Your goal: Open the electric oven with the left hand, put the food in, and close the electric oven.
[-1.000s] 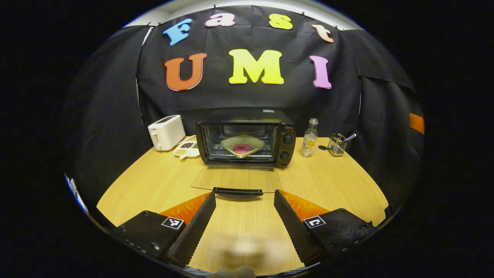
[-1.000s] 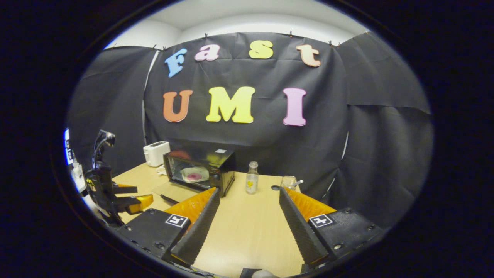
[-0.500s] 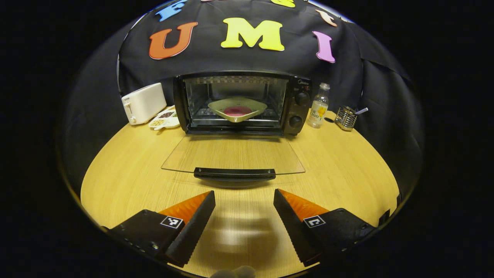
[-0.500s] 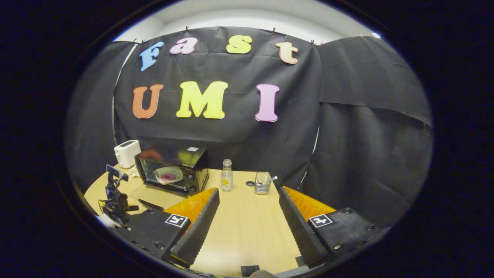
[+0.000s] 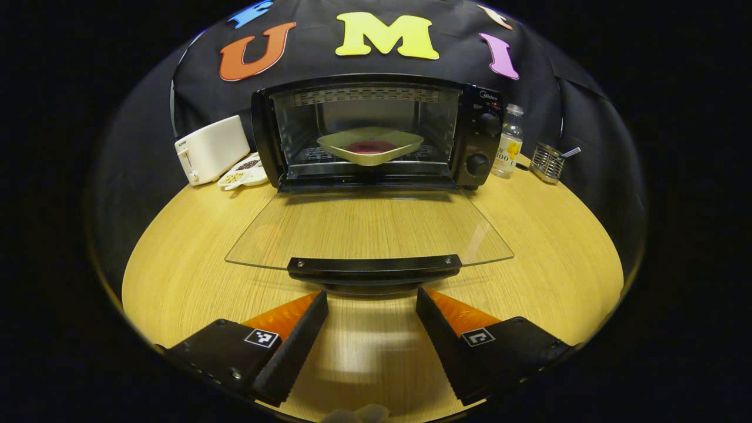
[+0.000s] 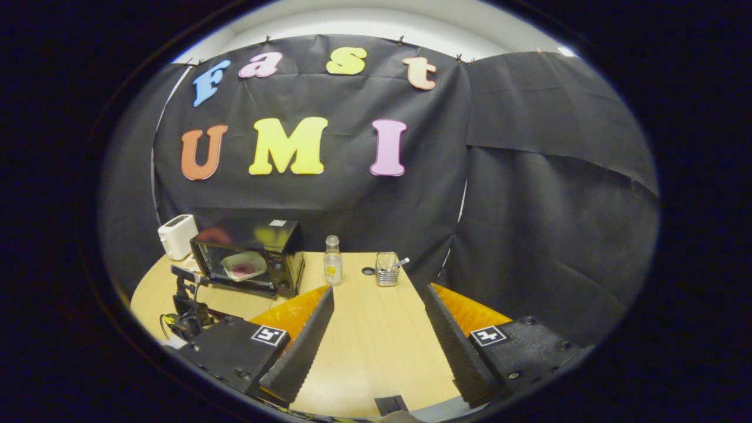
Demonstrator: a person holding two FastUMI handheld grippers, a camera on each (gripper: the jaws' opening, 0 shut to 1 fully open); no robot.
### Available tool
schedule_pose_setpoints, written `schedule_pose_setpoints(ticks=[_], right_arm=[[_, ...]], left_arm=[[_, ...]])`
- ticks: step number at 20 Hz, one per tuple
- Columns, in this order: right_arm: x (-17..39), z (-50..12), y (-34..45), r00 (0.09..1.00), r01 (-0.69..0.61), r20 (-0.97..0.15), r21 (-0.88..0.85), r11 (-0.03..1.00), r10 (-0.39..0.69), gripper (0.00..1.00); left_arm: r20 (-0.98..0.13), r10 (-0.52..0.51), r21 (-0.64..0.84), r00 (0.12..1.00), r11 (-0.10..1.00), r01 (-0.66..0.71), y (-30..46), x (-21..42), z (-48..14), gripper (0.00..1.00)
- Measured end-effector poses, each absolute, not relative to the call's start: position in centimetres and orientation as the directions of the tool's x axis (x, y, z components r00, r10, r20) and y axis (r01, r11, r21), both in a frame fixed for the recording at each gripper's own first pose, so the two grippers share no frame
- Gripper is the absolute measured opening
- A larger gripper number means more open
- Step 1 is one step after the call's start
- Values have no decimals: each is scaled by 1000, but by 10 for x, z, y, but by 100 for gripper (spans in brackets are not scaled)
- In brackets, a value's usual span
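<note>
The black electric oven (image 5: 376,132) stands at the back of the table with its glass door (image 5: 370,229) folded down flat. On its rack rests a pale dish with red food (image 5: 369,145). The door's black handle (image 5: 373,267) lies just beyond my left gripper (image 5: 372,302), which is open and holds nothing. In the right gripper view the oven (image 6: 249,261) is far off to the left, and the left gripper's body (image 6: 187,302) shows low in front of it. My right gripper (image 6: 379,299) hangs open above the table with nothing between its fingers.
A white toaster (image 5: 210,150) and a small divided snack dish (image 5: 244,174) stand left of the oven. To its right are a clear bottle (image 5: 510,147) and a wire holder with a spoon (image 5: 549,164). Bare wooden tabletop (image 5: 176,270) lies on both sides of the door.
My left gripper has come lower and closer to the oven, up to the door handle. My right gripper has swung to the right, away from the oven. The door stays down.
</note>
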State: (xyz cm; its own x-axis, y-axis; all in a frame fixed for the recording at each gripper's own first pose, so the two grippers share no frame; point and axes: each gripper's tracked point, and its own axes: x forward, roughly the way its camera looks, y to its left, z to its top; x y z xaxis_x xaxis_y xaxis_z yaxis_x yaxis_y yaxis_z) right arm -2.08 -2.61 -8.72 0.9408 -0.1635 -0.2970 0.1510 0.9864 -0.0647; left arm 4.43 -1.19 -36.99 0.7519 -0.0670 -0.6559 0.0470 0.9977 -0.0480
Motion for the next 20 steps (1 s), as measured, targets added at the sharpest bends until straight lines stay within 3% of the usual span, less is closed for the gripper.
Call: schedule_pose_setpoints(ticks=[1,20], right_arm=[[-21,-88,-26,939,154,-300,-70,986,-168,96],[-18,-95,-13,939,145,-311,-32,989,-147,99]], left_arm=[[-659,-66,-45,749,998,48,-13,43,-372,97],[-574,-60,-26,817,998,55,-10,61,-314,98]])
